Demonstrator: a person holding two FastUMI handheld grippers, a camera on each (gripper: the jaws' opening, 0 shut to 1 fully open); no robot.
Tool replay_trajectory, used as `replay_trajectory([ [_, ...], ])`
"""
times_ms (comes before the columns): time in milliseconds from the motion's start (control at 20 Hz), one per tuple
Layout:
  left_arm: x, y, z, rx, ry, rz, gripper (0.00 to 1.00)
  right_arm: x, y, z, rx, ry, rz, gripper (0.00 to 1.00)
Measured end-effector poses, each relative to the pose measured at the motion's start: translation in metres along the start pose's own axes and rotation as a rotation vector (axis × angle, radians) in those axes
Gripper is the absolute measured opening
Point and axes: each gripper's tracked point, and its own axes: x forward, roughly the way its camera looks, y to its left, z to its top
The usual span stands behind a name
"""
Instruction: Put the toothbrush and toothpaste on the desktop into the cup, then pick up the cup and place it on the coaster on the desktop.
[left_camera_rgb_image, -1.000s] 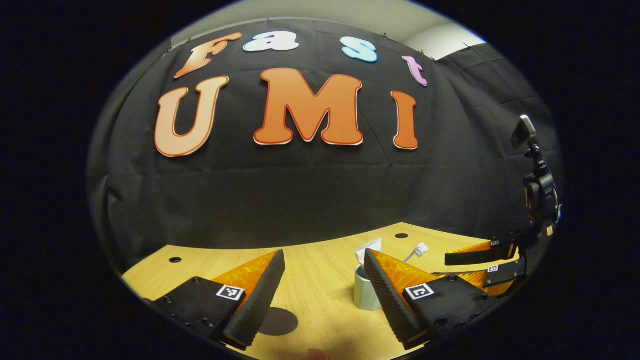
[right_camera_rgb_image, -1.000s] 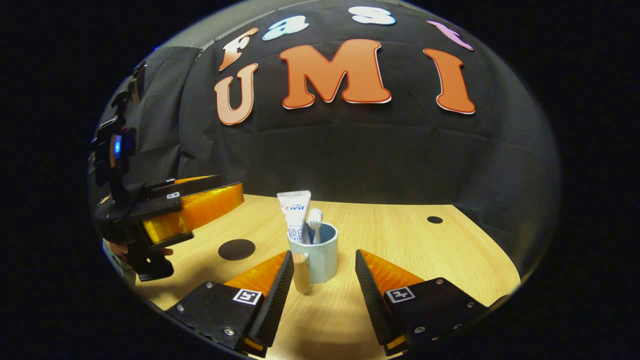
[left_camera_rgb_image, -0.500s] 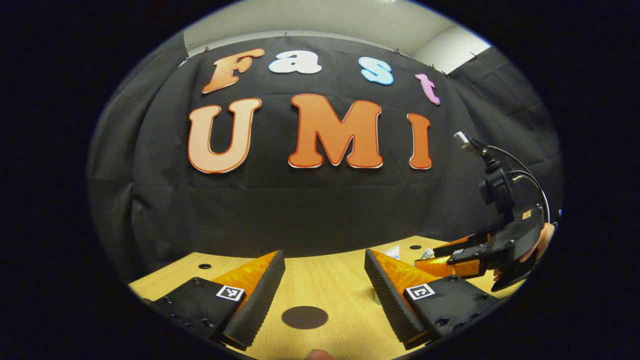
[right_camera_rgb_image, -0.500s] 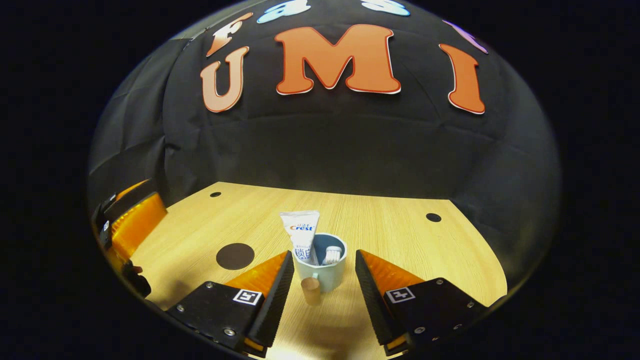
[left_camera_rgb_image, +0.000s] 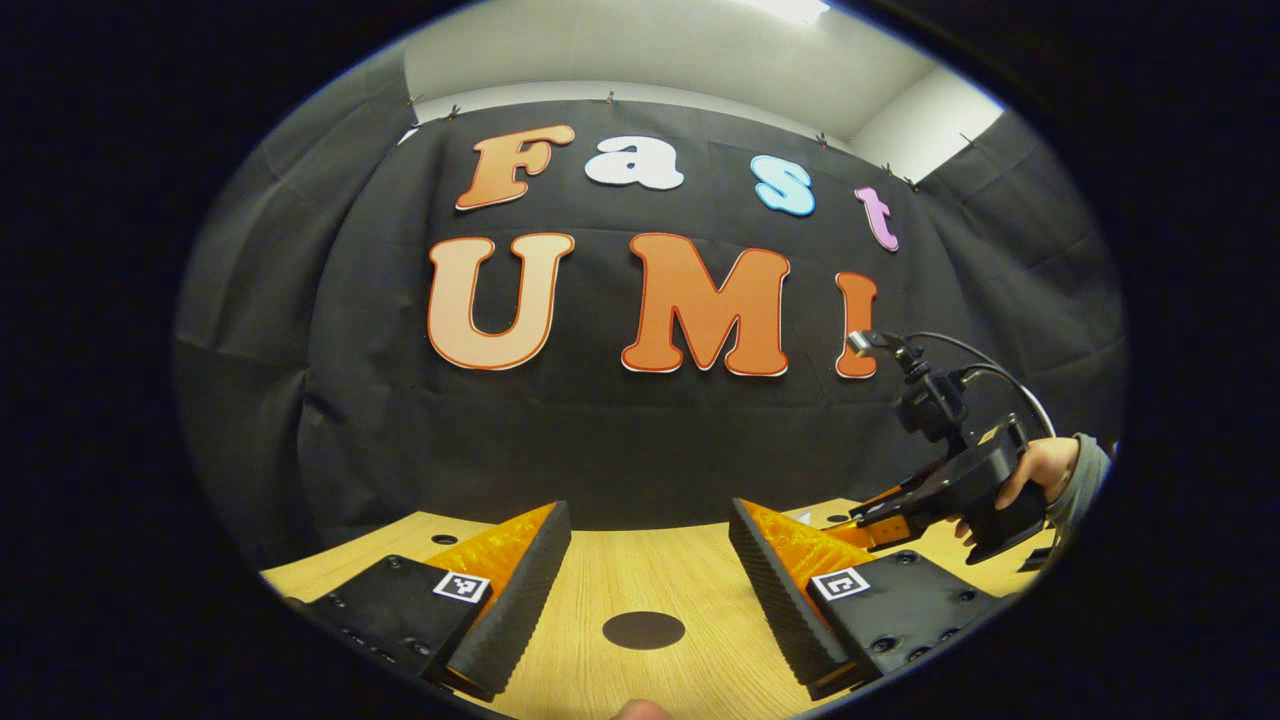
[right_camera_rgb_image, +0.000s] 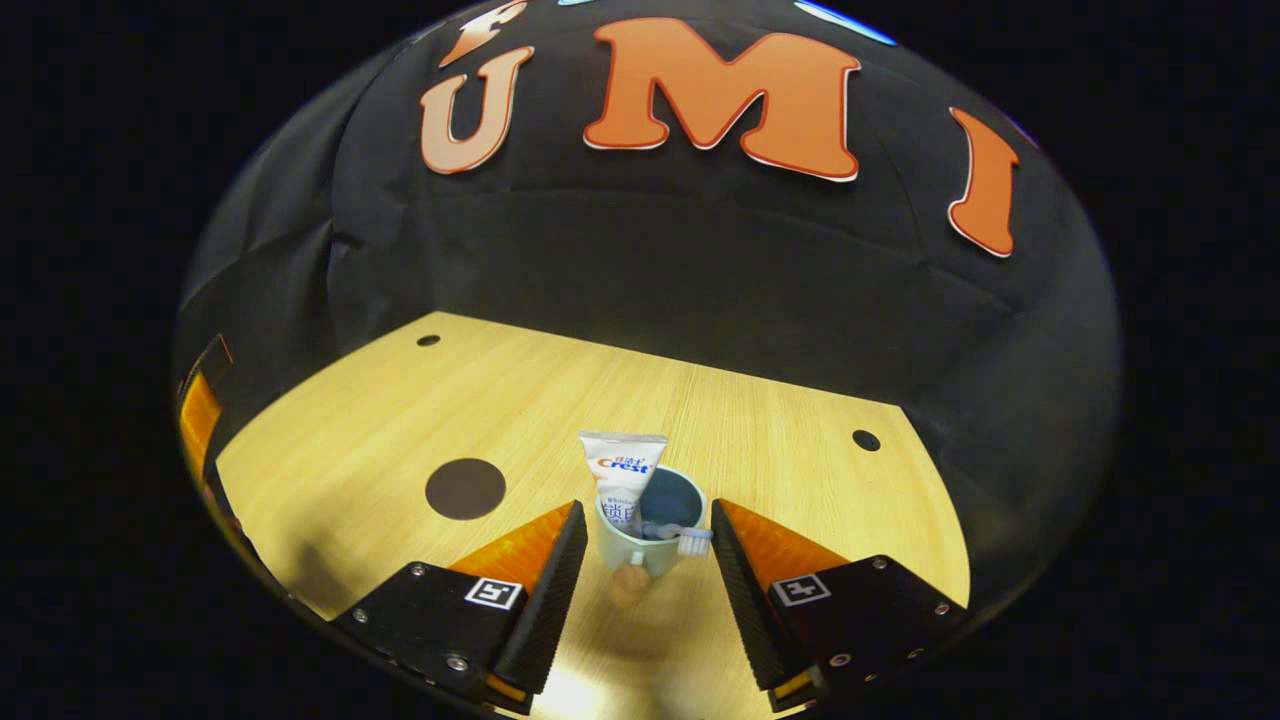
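Your right gripper (right_camera_rgb_image: 637, 560) hangs low over the desk (right_camera_rgb_image: 400, 420), fingers spread wide and holding nothing, with the pale blue cup (right_camera_rgb_image: 648, 530) sitting between their tips, so you look lined up to close on it. The toothpaste tube (right_camera_rgb_image: 622, 480) stands upright in the cup; the toothbrush (right_camera_rgb_image: 680, 538) leans across its rim, head outward. The dark round coaster (right_camera_rgb_image: 465, 488) lies well apart to the left. Your left gripper (left_camera_rgb_image: 645, 585) is held wide open and empty near the coaster, apparently just out of the way.
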Motion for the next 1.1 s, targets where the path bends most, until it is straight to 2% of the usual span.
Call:
replay_trajectory([
  [150,-0.008,0.016,-0.006,-0.011,0.015,0.025,1.0,-0.001,0.002,-0.008,0.008,0.056,-0.003,0.74],
  [250,-0.013,0.024,-0.013,-0.013,0.031,0.039,1.0,0.0,-0.001,-0.015,0.013,0.096,-0.027,0.78],
  [450,-0.02,0.041,-0.02,-0.04,0.047,0.061,1.0,0.003,-0.002,-0.028,-0.004,0.175,-0.039,0.79],
  [500,-0.023,0.046,-0.02,-0.053,0.047,0.066,0.94,0.003,-0.002,-0.034,-0.017,0.206,-0.043,0.79],
  [550,-0.026,0.051,-0.02,-0.061,0.044,0.074,1.0,0.004,-0.004,-0.041,-0.032,0.238,-0.055,0.79],
  [650,-0.031,0.062,-0.02,-0.067,0.04,0.094,0.99,0.009,-0.004,-0.049,-0.04,0.273,-0.071,0.8],
  [900,-0.046,0.086,-0.025,-0.067,0.056,0.141,1.0,0.024,-0.003,-0.063,0.037,0.342,-0.073,0.8],
  [1100,-0.053,0.092,-0.028,-0.078,0.064,0.16,0.98,0.033,0.0,-0.078,0.081,0.401,-0.076,0.69],
])
